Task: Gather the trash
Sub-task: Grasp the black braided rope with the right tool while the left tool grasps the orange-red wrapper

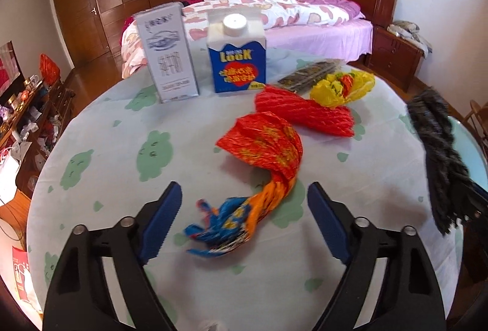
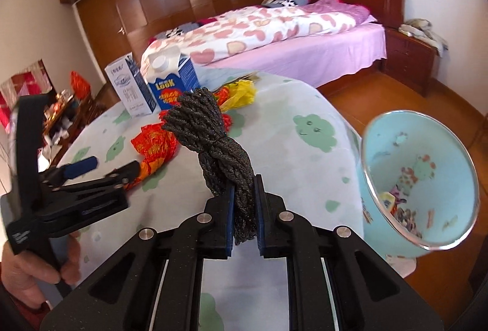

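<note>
From my left wrist I look down on the table (image 1: 100,129), its pale cloth printed with green clouds. My left gripper (image 1: 244,219) stands open, its pads clear of everything, and the twisted blue end of a red wrapper (image 1: 262,157) lies on the cloth between the two fingers, not yet pinched. Beyond it lie a second red wrapper (image 1: 305,111), a yellow bag (image 1: 341,87) and a dark packet (image 1: 308,73), with a grey carton (image 1: 169,53) and a blue carton (image 1: 236,56) upright at the far edge. At the right edge a dark bundle (image 1: 439,154) hangs blurred. From my right wrist that bundle (image 2: 210,132) shows plainly: a hank of dark twisted cord, and my right gripper (image 2: 244,209) is clamped shut on its lower end, holding it up off the cloth. To the right, past the table's edge, a light blue bin (image 2: 427,178) tilts its mouth toward me with scraps already inside; whether it stands on the floor or on something I cannot tell. I judge the step to be carrying the cord to the bin. Next my right must bring the bundle over that mouth and let go cleanly, while my left must close on the wrapper's twisted end, low enough to catch the film without pinching the cloth.
</note>
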A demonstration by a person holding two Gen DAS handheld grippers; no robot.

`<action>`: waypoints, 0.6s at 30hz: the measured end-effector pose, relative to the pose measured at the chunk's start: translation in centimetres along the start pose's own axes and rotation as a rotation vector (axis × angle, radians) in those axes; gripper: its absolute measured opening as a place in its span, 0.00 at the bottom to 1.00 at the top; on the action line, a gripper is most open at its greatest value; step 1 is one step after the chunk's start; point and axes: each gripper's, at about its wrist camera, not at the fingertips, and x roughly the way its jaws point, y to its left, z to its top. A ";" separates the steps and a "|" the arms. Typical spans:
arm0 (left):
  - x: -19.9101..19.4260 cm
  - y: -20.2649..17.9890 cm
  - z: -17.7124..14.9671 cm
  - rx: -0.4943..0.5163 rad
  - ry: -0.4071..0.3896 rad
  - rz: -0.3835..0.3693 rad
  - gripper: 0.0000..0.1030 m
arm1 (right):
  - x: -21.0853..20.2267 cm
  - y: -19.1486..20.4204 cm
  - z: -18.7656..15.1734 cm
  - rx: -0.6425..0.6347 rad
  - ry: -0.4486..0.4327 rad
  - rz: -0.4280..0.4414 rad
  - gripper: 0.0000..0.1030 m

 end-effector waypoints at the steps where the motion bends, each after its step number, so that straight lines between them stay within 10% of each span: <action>1: 0.4 -0.3 0.0 0.007 0.008 0.004 0.73 | -0.1 -0.2 0.0 0.003 0.000 -0.001 0.12; 14: 0.3 1.1 -0.7 -0.084 0.002 -0.085 0.12 | -1.7 -0.1 -0.7 0.034 -0.015 0.014 0.12; 18: -1.5 2.3 -1.7 -0.152 -0.016 -0.128 0.12 | -2.4 0.1 -0.9 0.040 -0.036 0.008 0.12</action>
